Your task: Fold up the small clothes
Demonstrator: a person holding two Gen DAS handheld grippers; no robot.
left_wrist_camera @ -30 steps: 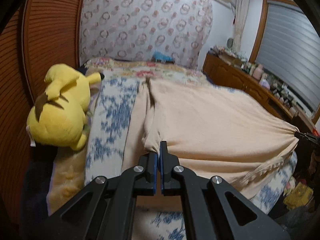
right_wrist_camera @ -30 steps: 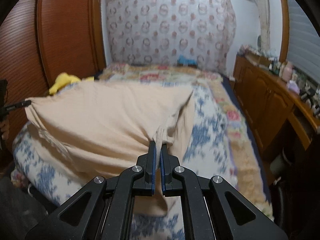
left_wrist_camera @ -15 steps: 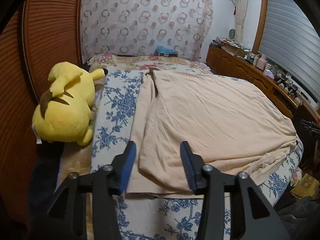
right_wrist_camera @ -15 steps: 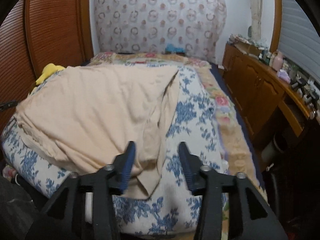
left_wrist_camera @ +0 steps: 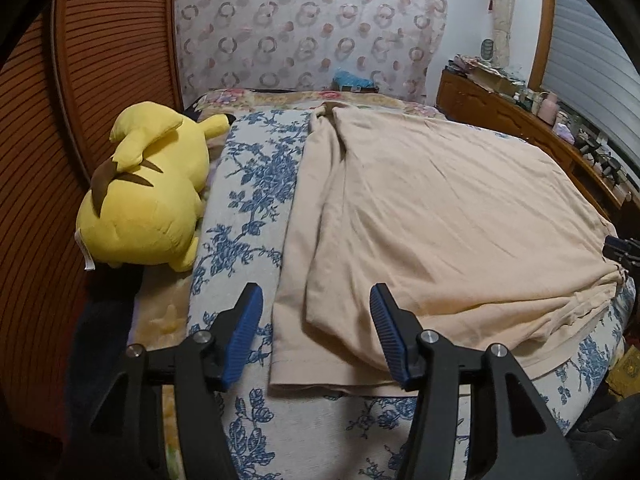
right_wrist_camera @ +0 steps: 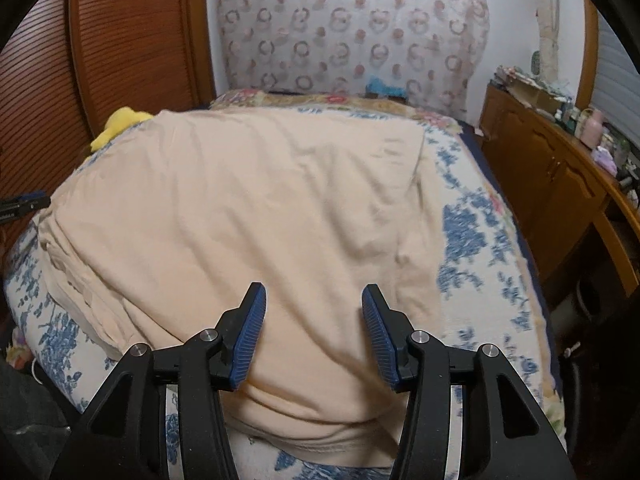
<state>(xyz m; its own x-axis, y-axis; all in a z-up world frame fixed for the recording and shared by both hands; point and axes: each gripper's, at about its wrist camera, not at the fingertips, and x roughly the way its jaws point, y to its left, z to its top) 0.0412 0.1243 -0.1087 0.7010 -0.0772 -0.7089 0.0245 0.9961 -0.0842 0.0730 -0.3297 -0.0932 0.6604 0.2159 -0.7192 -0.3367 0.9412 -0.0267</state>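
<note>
1. Cloth lies released on the bed: a second ago both grippers were pinched shut on its near corners and held it lifted; now it rests flat on the blue-flowered cover, free of both.

2. Left gripper has just been opening. Its jaws stand apart, with the near left corner of the cloth seen between the blue pads but lying below them, not pressed.

3. Right gripper has likewise just been opening. Its jaws are apart over the near right part of the cloth, and nothing is clamped. The picture is a little blurred here, so this hand seems to be in motion.

4. Layers show at the near edge: an upper fold lies over a lower hem, which sticks out toward the cameras. On the left a long strip of the under layer shows beside the top layer. So one fold looks laid down, though not squarely matched.

5. Plush toy sits left of the cloth, apart from it, and should not get in the way.

6. Judgement: a fold is done and let go. Next would likely be a fresh grasp on another edge or corner, taking every layer there, since the loose hem could slip out and spoil the stack.
</note>
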